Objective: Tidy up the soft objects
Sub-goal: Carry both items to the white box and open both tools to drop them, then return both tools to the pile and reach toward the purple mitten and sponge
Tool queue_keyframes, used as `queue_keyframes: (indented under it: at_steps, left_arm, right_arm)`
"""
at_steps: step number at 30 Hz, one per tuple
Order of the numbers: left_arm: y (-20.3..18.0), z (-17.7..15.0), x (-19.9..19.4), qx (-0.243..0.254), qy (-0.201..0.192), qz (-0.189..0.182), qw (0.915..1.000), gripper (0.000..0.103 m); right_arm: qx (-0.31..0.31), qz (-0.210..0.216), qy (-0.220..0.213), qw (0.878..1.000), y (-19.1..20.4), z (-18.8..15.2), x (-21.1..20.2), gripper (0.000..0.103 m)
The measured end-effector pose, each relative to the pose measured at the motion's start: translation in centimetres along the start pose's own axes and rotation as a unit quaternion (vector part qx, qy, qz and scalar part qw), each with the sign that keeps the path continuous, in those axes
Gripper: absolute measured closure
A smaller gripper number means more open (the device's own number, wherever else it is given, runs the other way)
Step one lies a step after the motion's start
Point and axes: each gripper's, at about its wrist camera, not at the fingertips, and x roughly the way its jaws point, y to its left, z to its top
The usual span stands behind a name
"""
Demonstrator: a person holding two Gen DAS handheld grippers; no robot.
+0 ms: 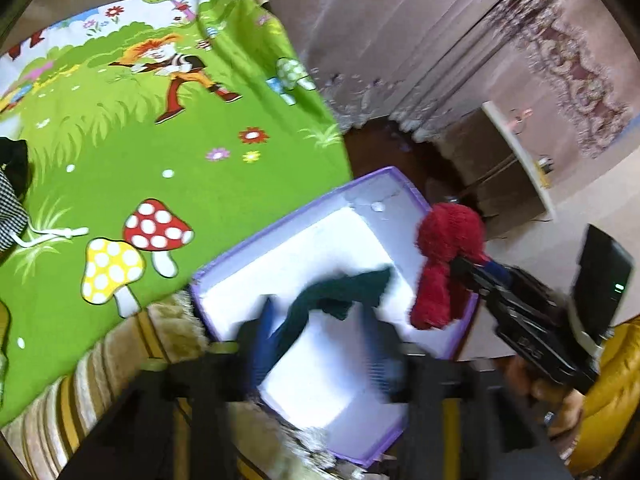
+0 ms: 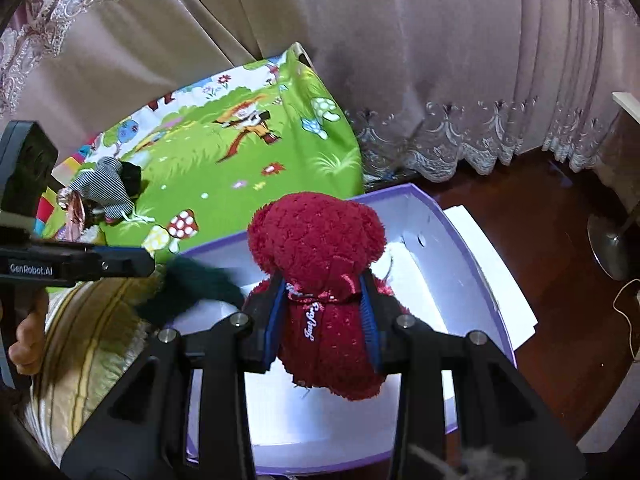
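The left gripper [image 1: 320, 332] hangs over a purple-rimmed box [image 1: 224, 268] with a white inside, its jaws spread apart. A dark green knitted cloth [image 1: 340, 292] lies blurred between and just ahead of its fingers; whether a pad touches it cannot be told. To the right of that gripper, the right gripper [image 2: 320, 312] pinches a red plush bear [image 2: 320, 240] at the body below its ribbon, both blue-edged fingers [image 2: 272, 320] pressed into the plush. The bear is upright over the box's open inside. Left of both grippers spreads a green cartoon sheet [image 1: 180, 168] with mushrooms, bearing a checked cloth bundle [image 2: 104, 188]. Behind stands a curtain [image 2: 400, 60].
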Motion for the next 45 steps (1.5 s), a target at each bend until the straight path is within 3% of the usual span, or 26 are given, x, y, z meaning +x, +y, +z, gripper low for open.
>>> queue_keyframes:
  at_steps: [8,20,24,27,34,45]
  left_arm:
    - [2.6,-0.8,-3.0,-0.019,-0.031,0.007,0.9993,0.041]
    - [8.5,-4.5,-9.4,-0.075,-0.095,0.035,0.9921,0.040]
    - [11.0,-6.3,-11.6,-0.100,-0.114,0.052,0.9871,0.040]
    - [12.9,-7.7,-12.8,-0.124,-0.123,0.058,0.9829,0.040]
    - [15.7,-10.2,-14.7,-0.157,-0.136,0.063,0.9762,0.040]
    - [21.5,-14.3,-18.6,-0.220,-0.168,0.110,0.9548,0.039]
  right_arm:
    - [-0.015,0.008,0.026,0.999,0.9,-0.8,2.6,0.065]
    - [-0.079,0.047,0.069,0.993,7.8,-1.8,7.4,0.063]
    - [-0.081,0.053,0.062,0.993,8.7,-1.3,8.0,0.056]
    - [-0.081,0.057,0.048,0.994,8.9,-0.8,7.8,0.056]
    - [-0.081,0.061,0.064,0.993,9.3,-0.7,7.9,0.053]
    - [-0.090,0.083,0.043,0.992,12.0,0.8,5.6,0.040]
